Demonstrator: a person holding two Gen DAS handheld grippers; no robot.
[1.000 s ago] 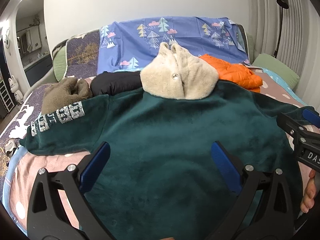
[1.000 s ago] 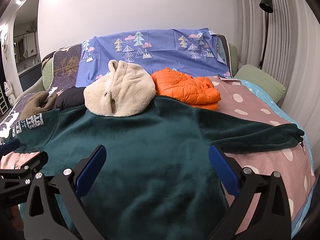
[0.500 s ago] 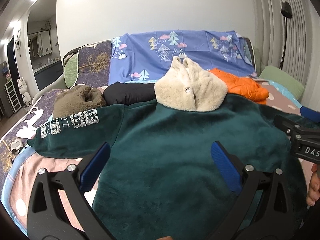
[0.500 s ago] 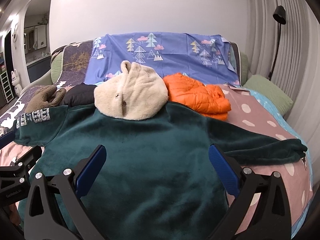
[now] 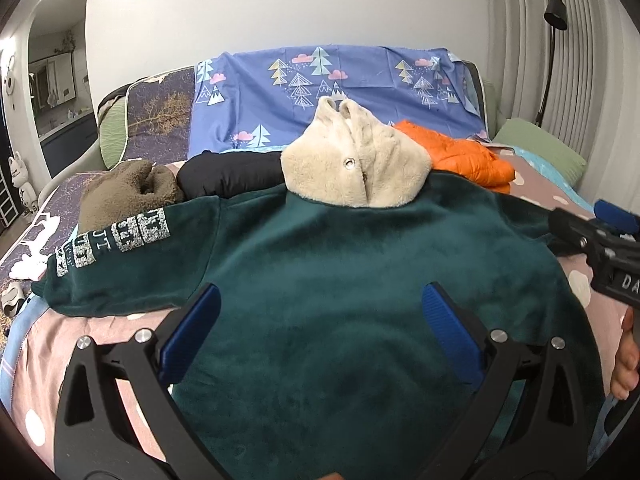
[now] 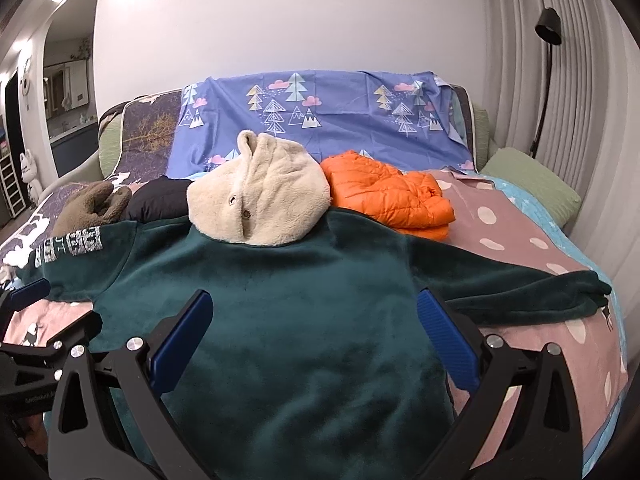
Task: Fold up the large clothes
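1. A dark green plush sweatshirt (image 5: 340, 280) lies spread flat on the bed (image 6: 532, 232), sleeves out to both sides.
2. The left hand-held gripper (image 5: 320, 332) hovers over its body, blue fingers spread, holding nothing.
3. The right hand-held gripper (image 6: 316, 336) hovers likewise, spread and empty.
4. A folded cream fleece jacket (image 6: 260, 196) rests at the sweatshirt's collar, just beside a folded orange puffer jacket (image 6: 388, 196).

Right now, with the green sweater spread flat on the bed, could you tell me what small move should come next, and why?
Probably lower the right gripper onto the right sleeve to fold it inward. The green sweater lies flat, sleeves out, and both grippers, the left gripper too, are open and hold nothing.
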